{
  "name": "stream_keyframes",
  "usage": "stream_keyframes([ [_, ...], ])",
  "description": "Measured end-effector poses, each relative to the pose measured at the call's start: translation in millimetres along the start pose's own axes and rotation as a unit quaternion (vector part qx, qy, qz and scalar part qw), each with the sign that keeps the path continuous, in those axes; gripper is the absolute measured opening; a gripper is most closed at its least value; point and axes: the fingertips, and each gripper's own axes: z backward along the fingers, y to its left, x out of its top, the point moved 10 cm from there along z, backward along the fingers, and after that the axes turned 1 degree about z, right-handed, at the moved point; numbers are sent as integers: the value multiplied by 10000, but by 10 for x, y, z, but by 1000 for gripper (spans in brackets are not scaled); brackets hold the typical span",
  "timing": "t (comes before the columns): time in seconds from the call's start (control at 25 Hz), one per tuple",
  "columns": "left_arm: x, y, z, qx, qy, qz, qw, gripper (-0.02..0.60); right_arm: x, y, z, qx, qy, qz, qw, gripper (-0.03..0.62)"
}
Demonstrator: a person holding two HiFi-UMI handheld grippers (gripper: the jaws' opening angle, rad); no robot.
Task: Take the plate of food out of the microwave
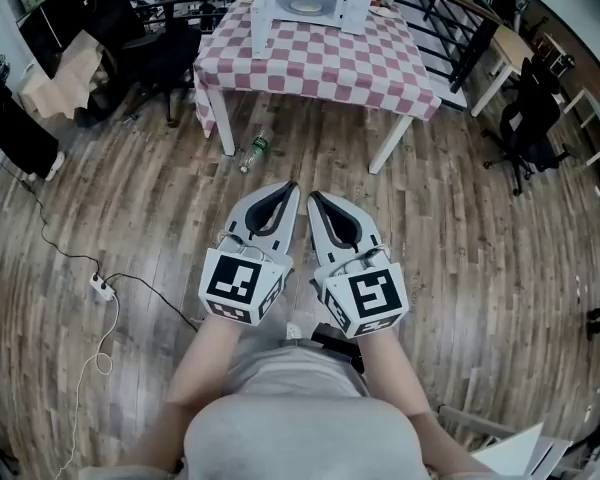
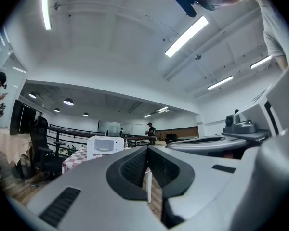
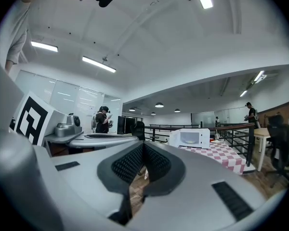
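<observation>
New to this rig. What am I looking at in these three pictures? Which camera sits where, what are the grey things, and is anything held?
There is no robot here. A person carries a two-jaw gripper in each hand. The head view comes from a camera on the person's head, looking down. It shows the left gripper and the right gripper side by side above a wooden floor, each with a marker cube at its back. The left and right gripper views come from cameras riding on each gripper, looking along its jaws. Both pairs of jaws are together and hold nothing. Ahead stands a table with a checked cloth, and on it a white microwave, door closed. A bottle lies on the floor beside the table.
</observation>
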Motion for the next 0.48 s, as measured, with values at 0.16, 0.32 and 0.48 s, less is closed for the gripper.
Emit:
stream_keyframes([
  [0.16,-23,56,-139,26,3,-10,10000,3,-30,-120,-81,-24,12,31,10000,25],
  [0.32,-40,169,-347,11,-11,-40,10000,3,-68,-271,-238,-50,6,62,10000,25],
  [0.48,-26,321,-582,-17,-48,-86,9999,3,-79,-427,-467,-66,9,144,9999,25],
])
